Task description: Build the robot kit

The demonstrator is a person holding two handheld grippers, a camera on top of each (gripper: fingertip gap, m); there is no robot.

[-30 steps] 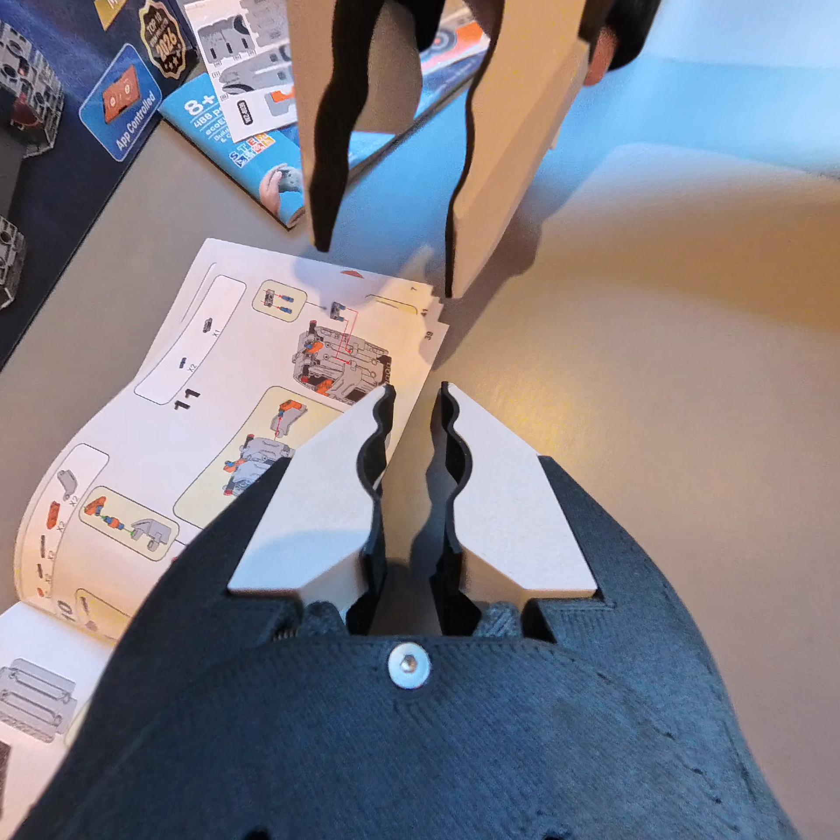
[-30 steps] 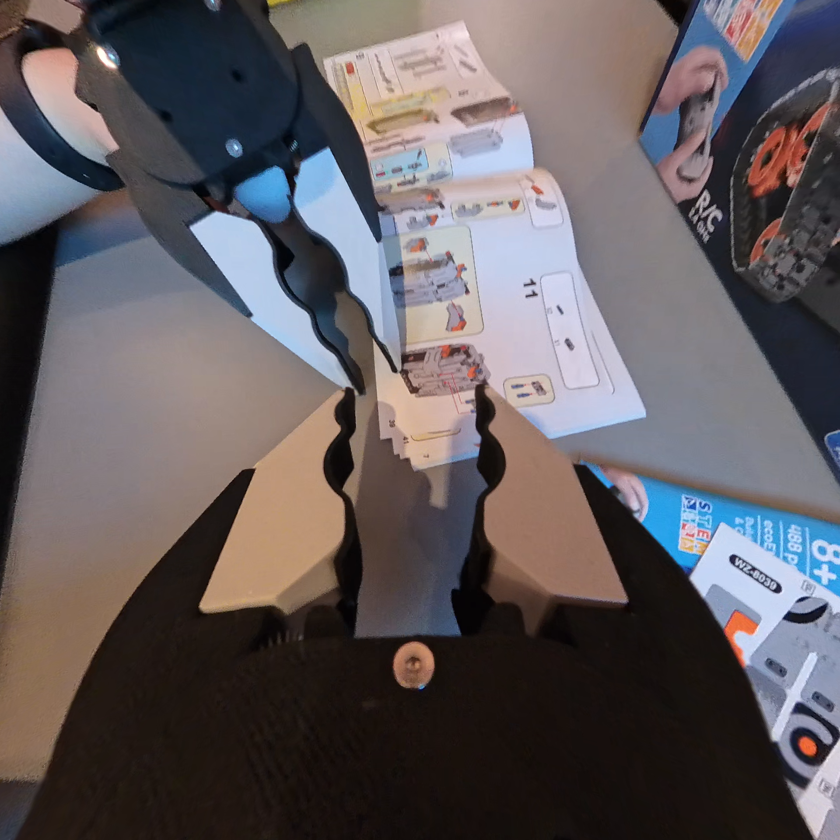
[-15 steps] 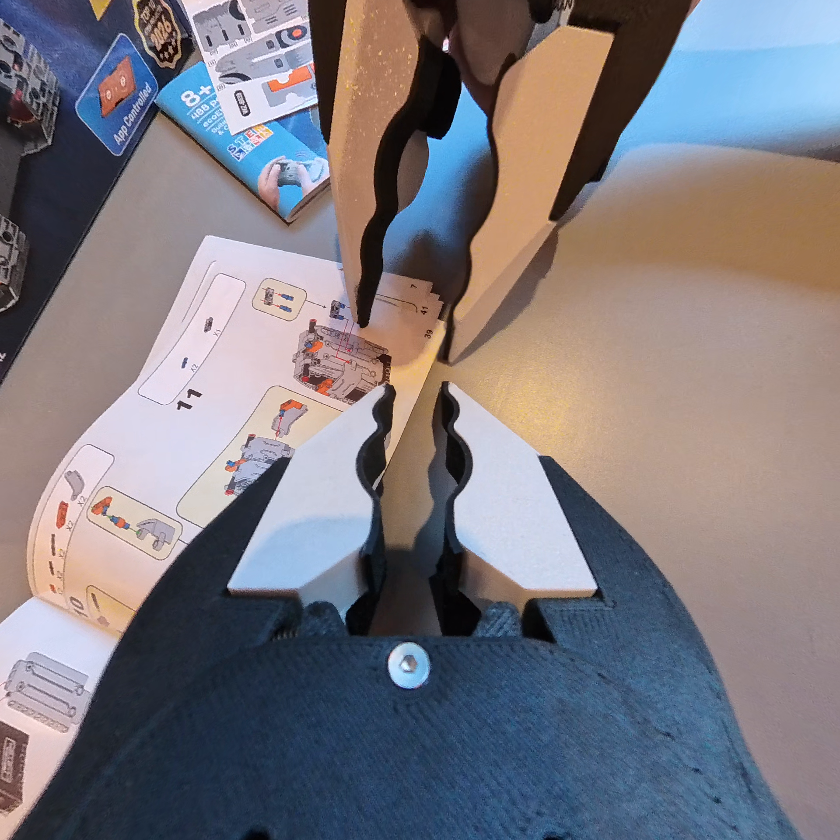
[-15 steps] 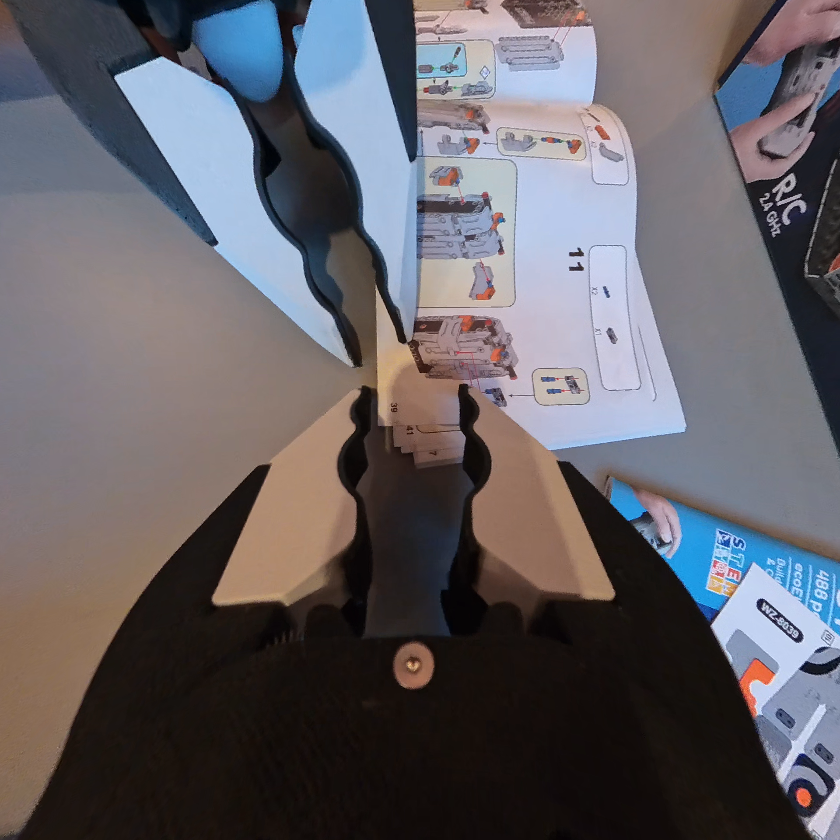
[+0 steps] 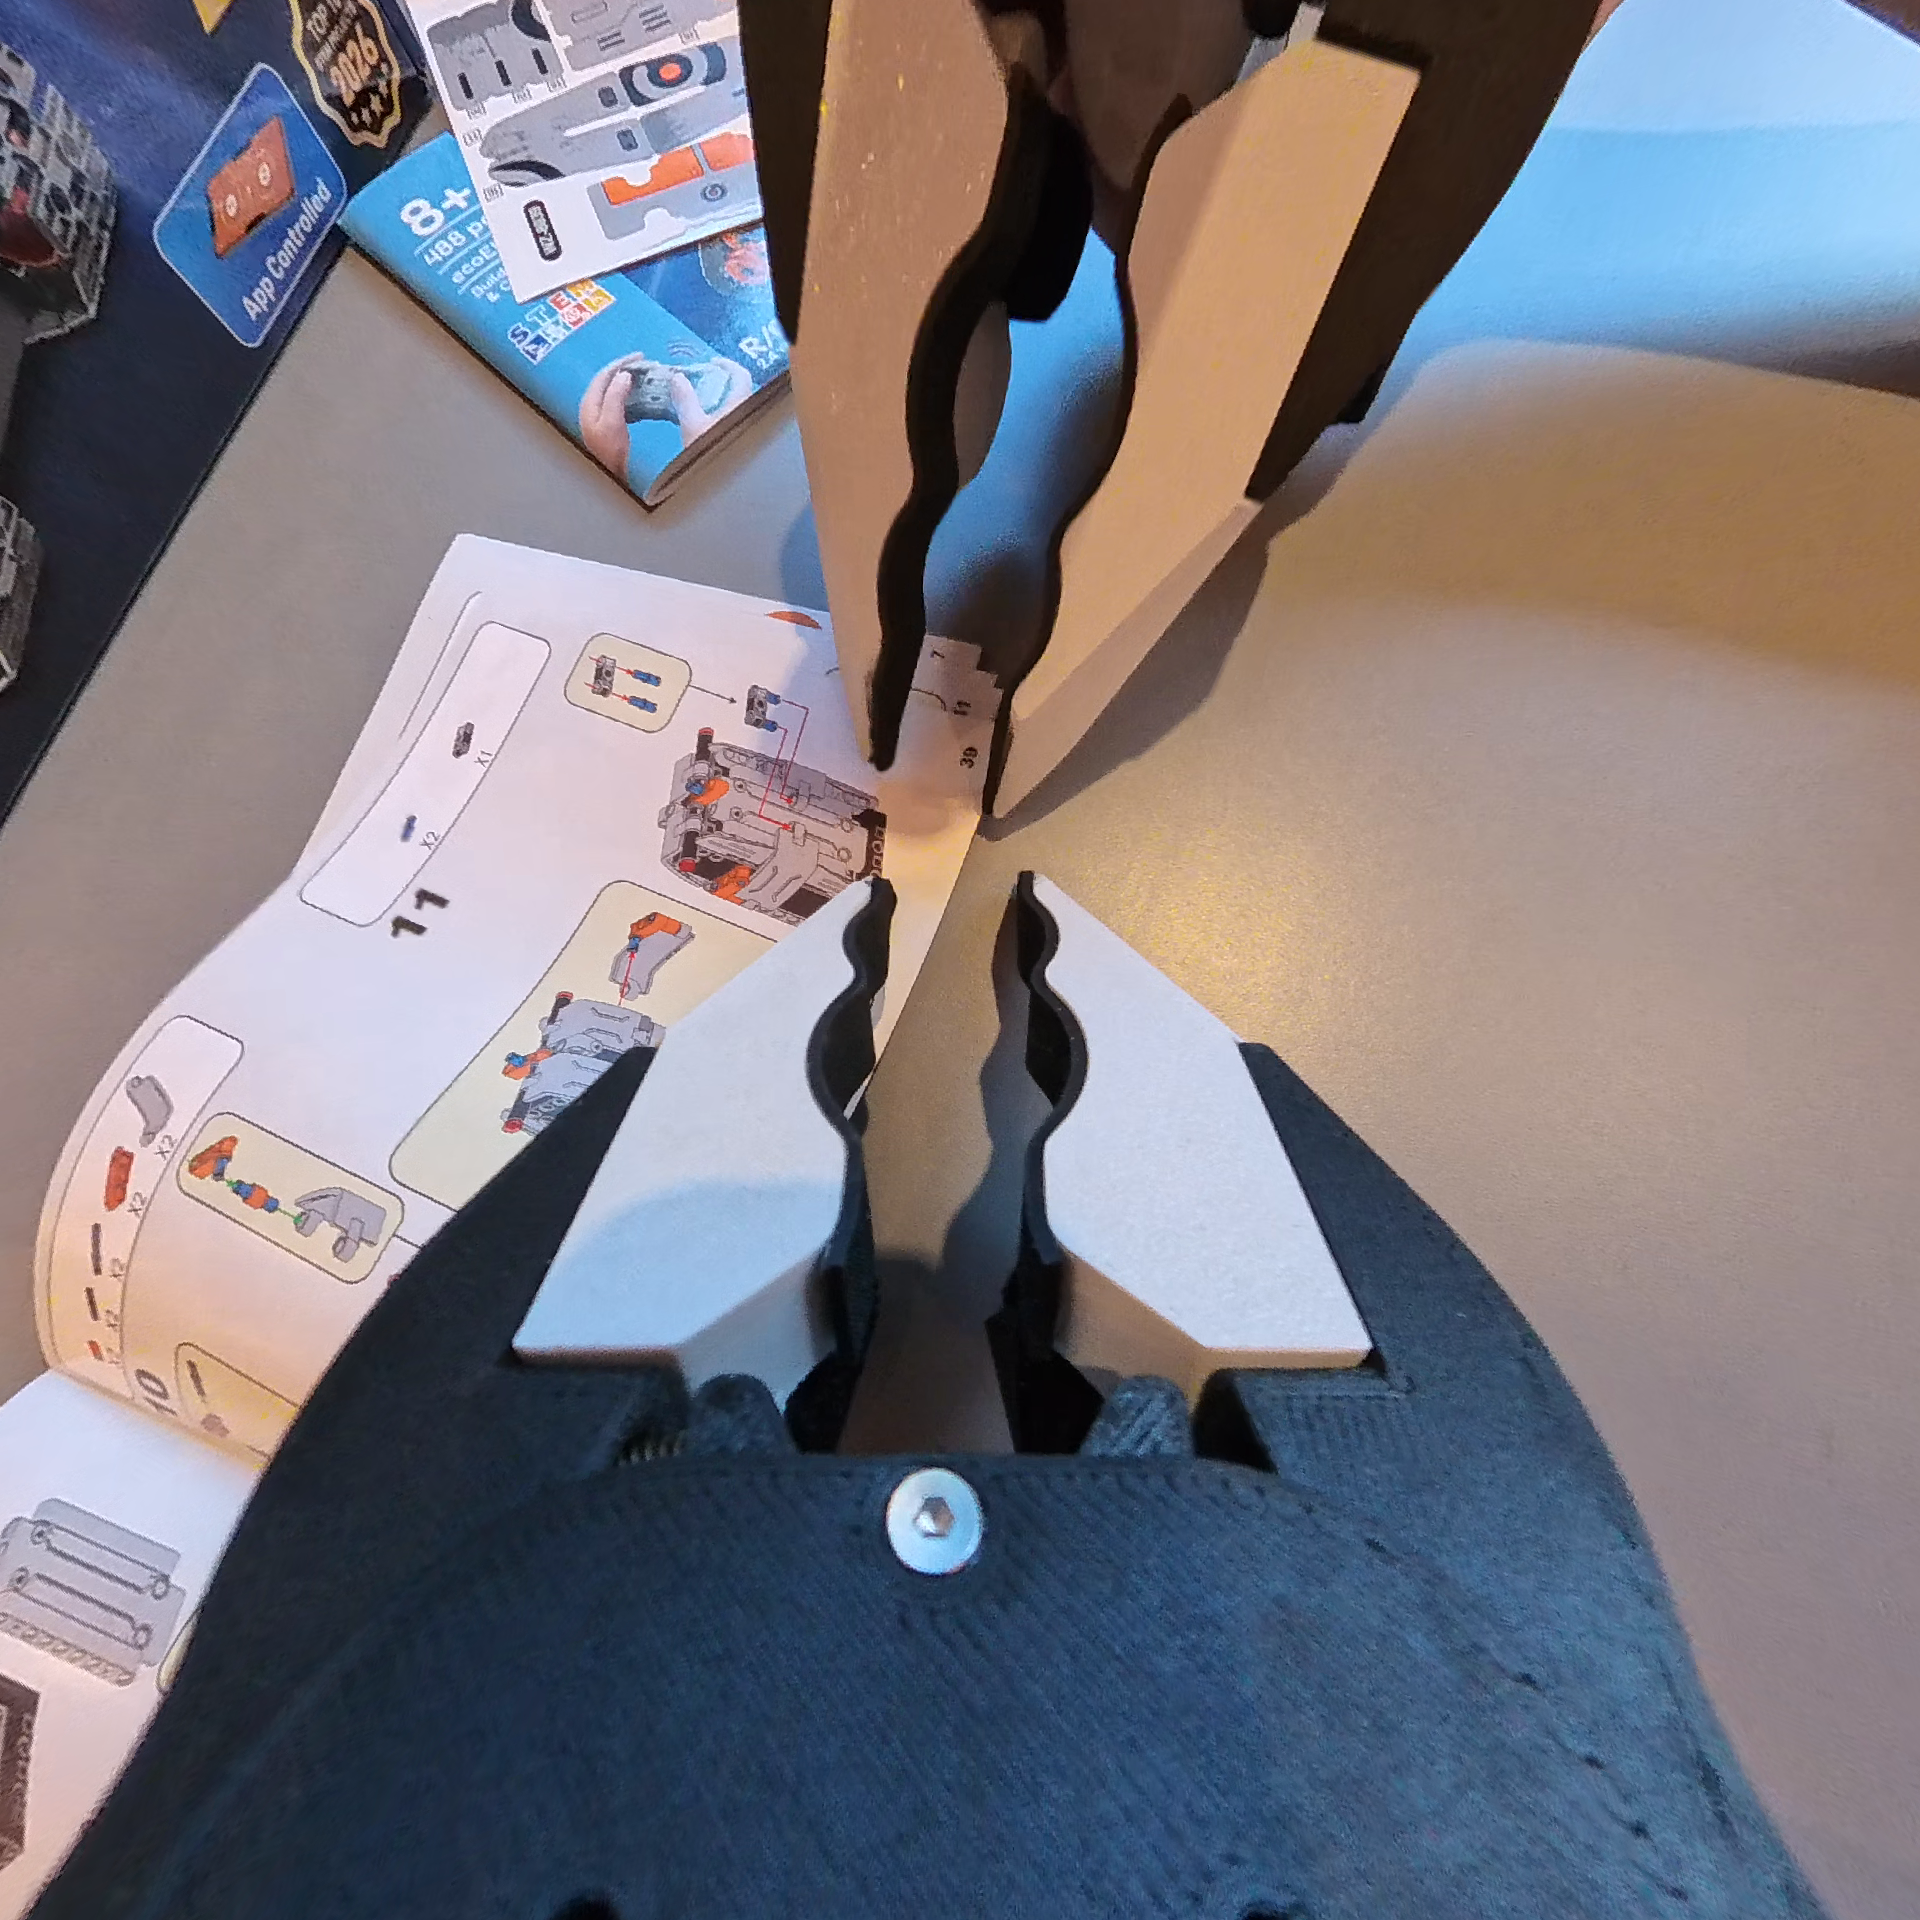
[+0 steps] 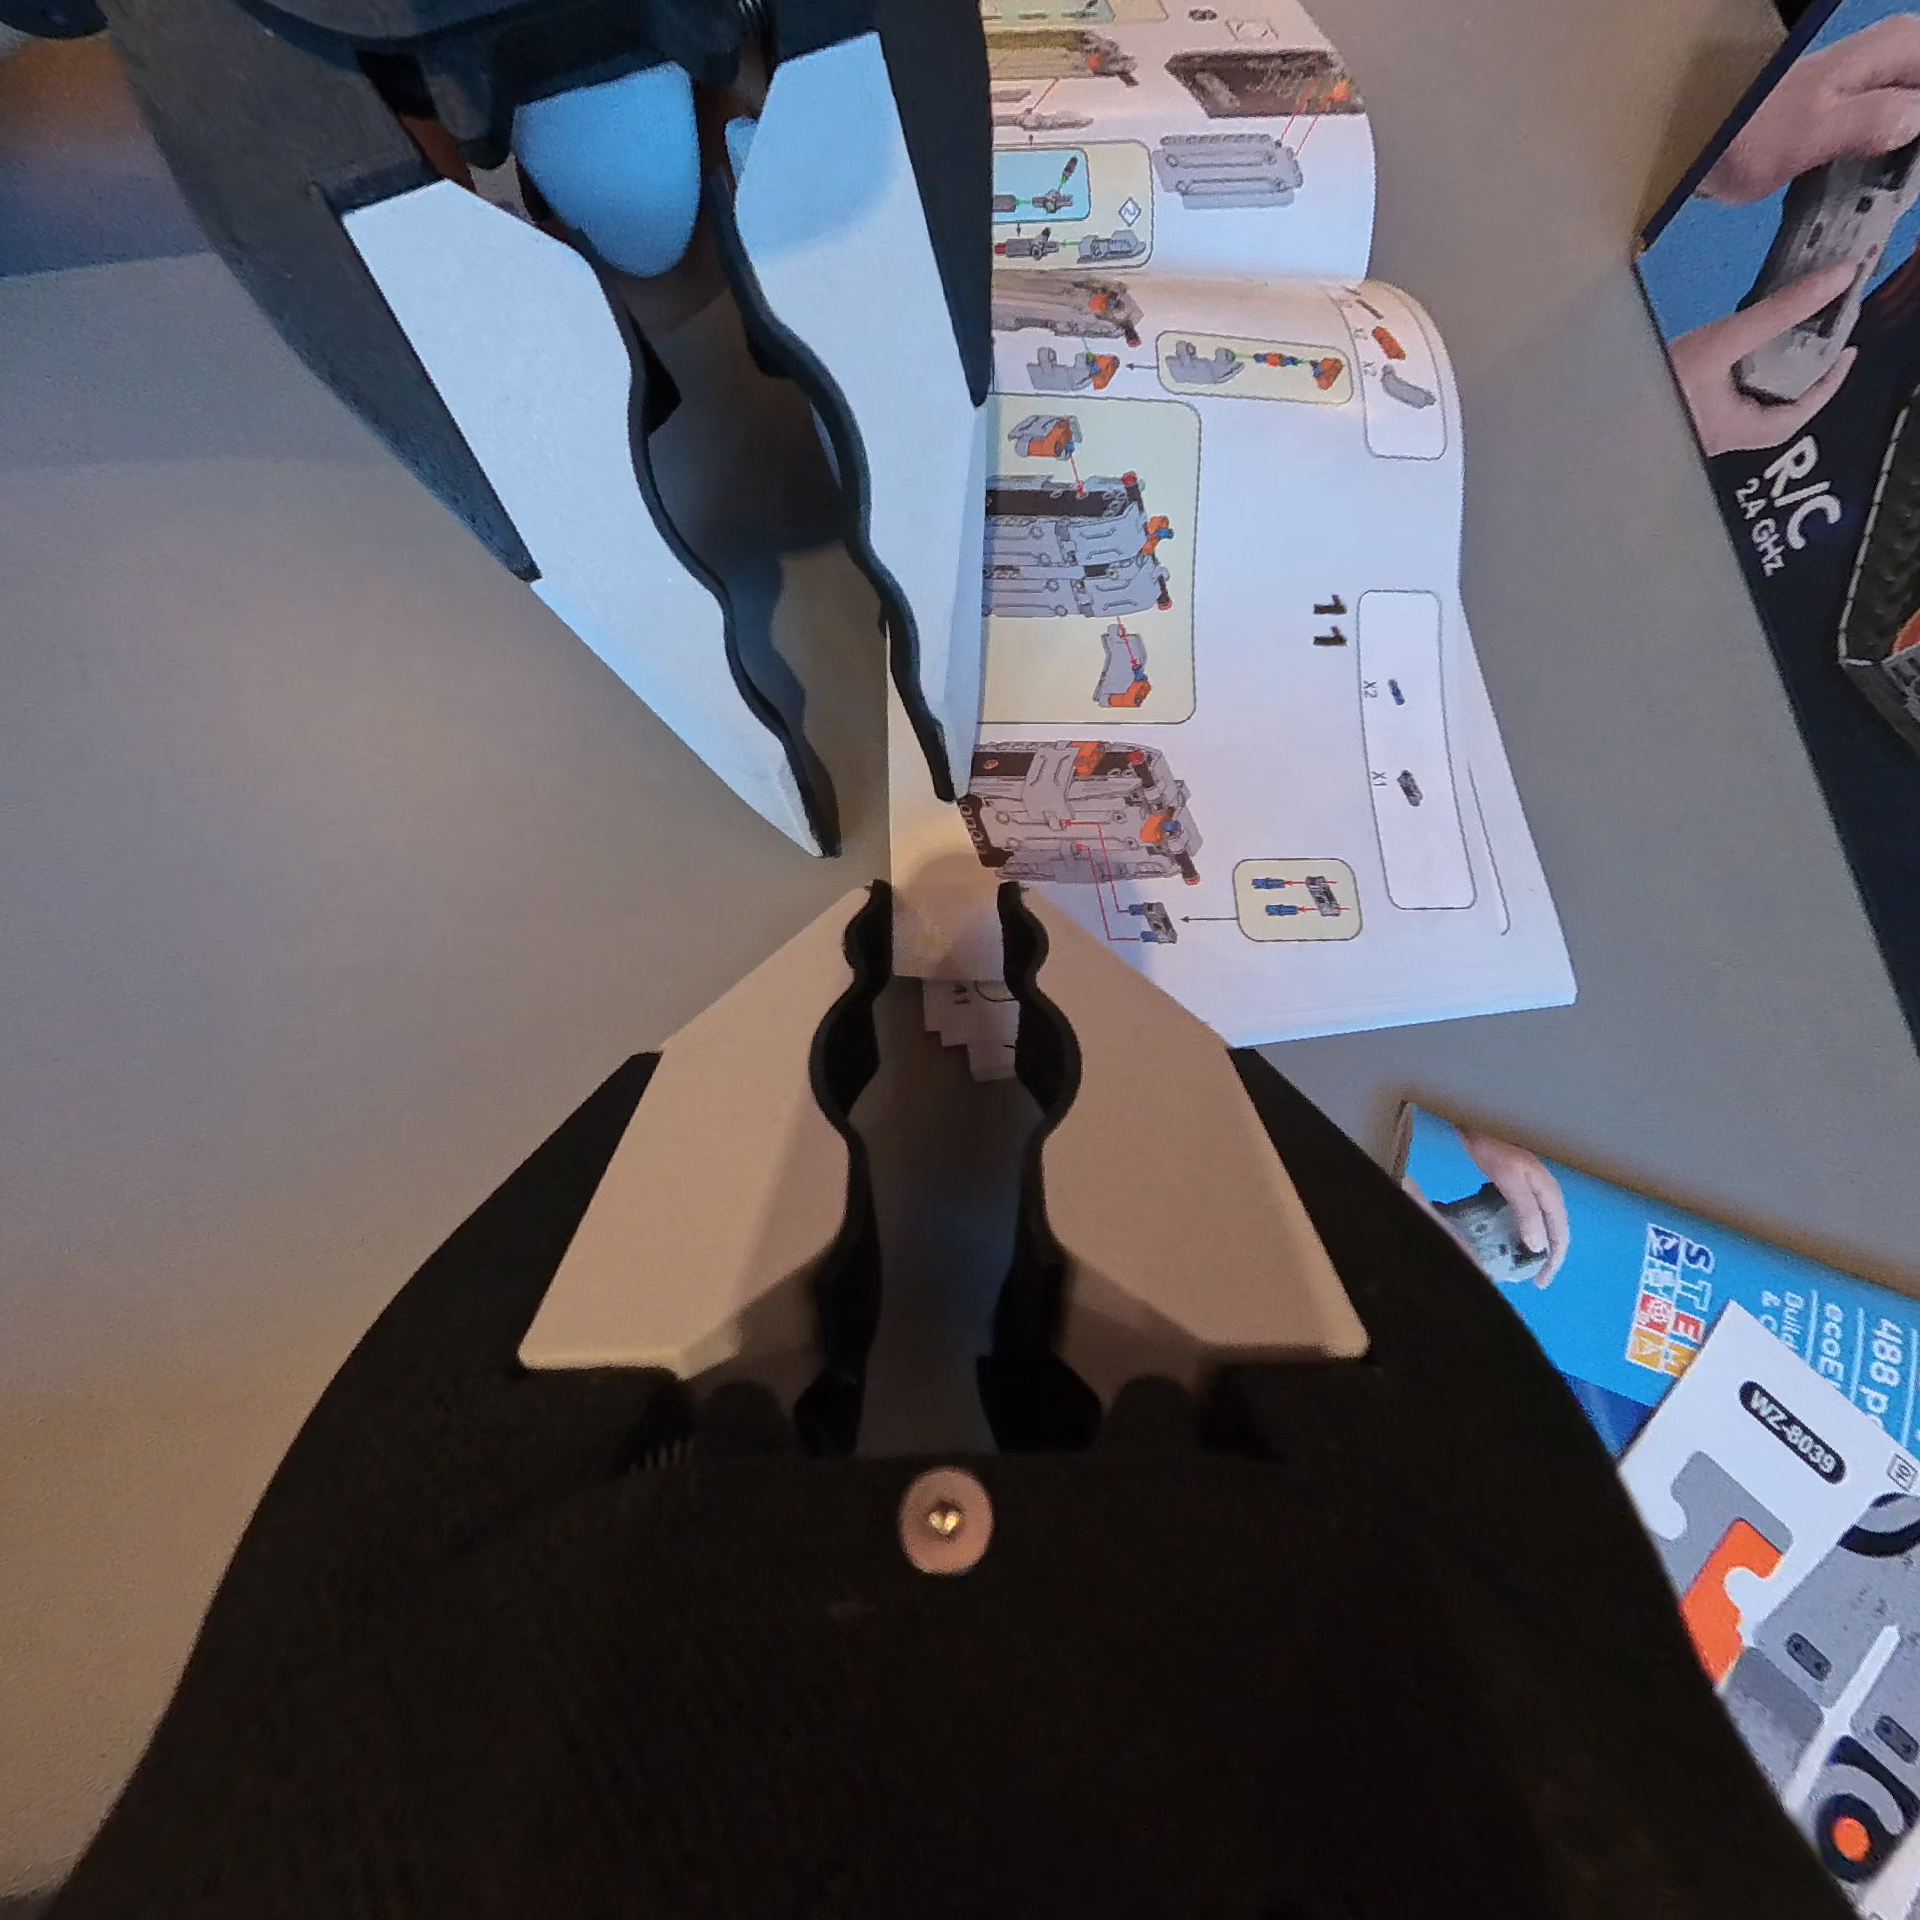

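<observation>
Right gripper (image 6: 940, 899) part-open, fingertips straddling fanned corner of instruction booklet (image 6: 1299, 727); left gripper (image 5: 951, 883) part-open, empty, at same page edge.

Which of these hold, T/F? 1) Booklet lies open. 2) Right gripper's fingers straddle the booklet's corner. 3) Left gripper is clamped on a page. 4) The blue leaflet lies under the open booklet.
1) True: the instruction booklet lies open on the table.
2) True: the right gripper straddles its stepped page corner.
3) False: the left gripper is open, gripping nothing.
4) False: the blue leaflet lies apart, beside it.
</observation>
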